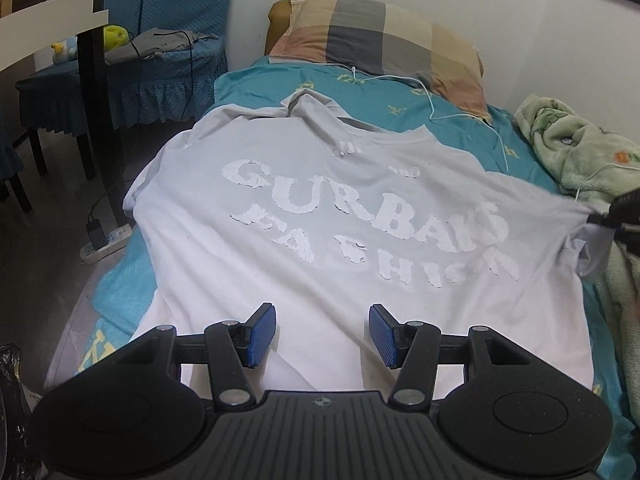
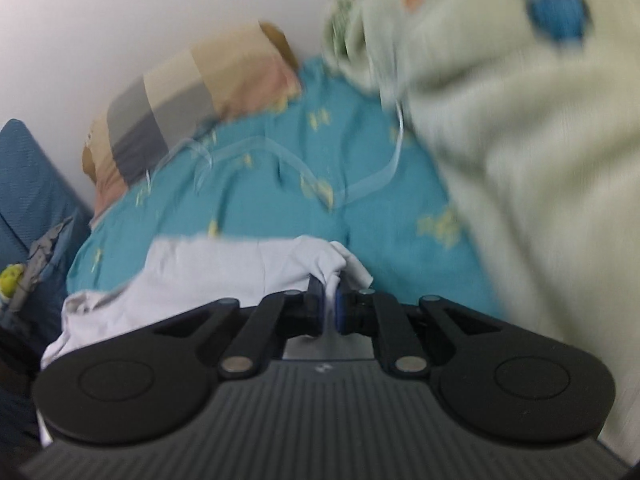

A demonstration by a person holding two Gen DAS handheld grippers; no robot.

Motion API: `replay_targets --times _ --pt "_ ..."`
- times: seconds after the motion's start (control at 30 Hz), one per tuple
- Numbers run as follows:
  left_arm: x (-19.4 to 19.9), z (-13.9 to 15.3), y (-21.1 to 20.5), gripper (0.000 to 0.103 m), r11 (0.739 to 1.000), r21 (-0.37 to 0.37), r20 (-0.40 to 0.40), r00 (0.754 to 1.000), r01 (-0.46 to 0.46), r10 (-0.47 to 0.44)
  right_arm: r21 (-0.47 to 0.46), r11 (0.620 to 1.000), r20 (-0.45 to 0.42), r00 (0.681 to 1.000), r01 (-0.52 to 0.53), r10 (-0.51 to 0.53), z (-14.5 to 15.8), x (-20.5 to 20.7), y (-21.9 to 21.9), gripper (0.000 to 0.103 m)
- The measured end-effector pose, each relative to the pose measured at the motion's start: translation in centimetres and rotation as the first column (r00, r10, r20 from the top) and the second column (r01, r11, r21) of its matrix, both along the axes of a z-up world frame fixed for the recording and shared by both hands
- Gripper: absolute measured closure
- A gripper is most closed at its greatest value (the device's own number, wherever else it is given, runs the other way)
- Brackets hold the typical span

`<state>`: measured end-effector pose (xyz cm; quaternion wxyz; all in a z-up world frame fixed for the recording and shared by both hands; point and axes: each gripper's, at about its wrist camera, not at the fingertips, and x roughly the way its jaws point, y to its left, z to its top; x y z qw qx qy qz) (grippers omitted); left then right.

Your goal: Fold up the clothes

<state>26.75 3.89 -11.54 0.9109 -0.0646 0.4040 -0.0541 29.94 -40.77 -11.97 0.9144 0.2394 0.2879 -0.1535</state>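
**Shirt spread out, no folds yet**

While the white T-shirt (image 1: 320,216) lies flat on the bed (image 1: 256,80), print up, just ahead of the left claw (image 1: 322,334), that claw hangs wide open and holds nothing. The right claw (image 2: 329,306) is pinched tight on a bunched sleeve (image 2: 340,264), close beside the green blanket (image 2: 520,160). I think every fold is left to do.
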Motion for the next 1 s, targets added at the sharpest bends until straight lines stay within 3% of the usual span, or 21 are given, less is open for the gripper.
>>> replay_targets --times 0.13,0.27,0.43,0.5,0.57,0.63,0.8,1.0 --pt "0.3 -0.4 0.3 0.048 1.0 -0.002 -0.014 1.0 -0.002 0.002 -0.135 0.991 0.015 1.0 -0.023 0.026 1.1 1.8 -1.4 0.094" --pt "1.1 -1.1 0.2 0.048 1.0 0.014 -0.018 1.0 0.003 -0.002 -0.194 0.979 -0.022 0.998 -0.067 0.064 -1.1 2.8 -1.9 0.092" --pt "1.6 -1.8 0.0 0.048 1.0 0.009 -0.025 1.0 0.01 -0.01 -0.036 0.998 -0.011 0.999 -0.051 0.05 -2.5 2.3 -3.2 0.087" --pt "1.6 -1.8 0.0 0.048 1.0 0.002 -0.022 1.0 0.013 -0.013 0.049 0.999 0.018 1.0 -0.024 0.023 -2.1 1.6 -3.9 0.073" --pt "1.4 -1.6 -0.1 0.048 1.0 -0.008 -0.015 1.0 0.014 -0.014 0.132 0.991 0.058 0.998 -0.003 -0.005 -1.6 0.4 -4.3 0.038" --pt "1.1 -1.4 -0.1 0.048 1.0 -0.021 -0.008 1.0 0.01 -0.01 0.195 0.981 0.087 0.996 0.015 -0.033 -1.0 -0.8 -4.3 0.028" --pt "0.5 -0.7 0.2 0.047 0.999 -0.043 0.001 1.0 -0.004 0.004 0.372 0.928 0.063 0.996 0.029 -0.056 -0.2 -3.3 -3.7 0.028" --pt "0.2 -0.8 0.3 0.045 0.998 -0.061 -0.005 1.0 -0.013 0.012 0.615 0.783 -0.048 0.996 0.092 -0.079 -4.5 -4.3 -2.0 0.028"
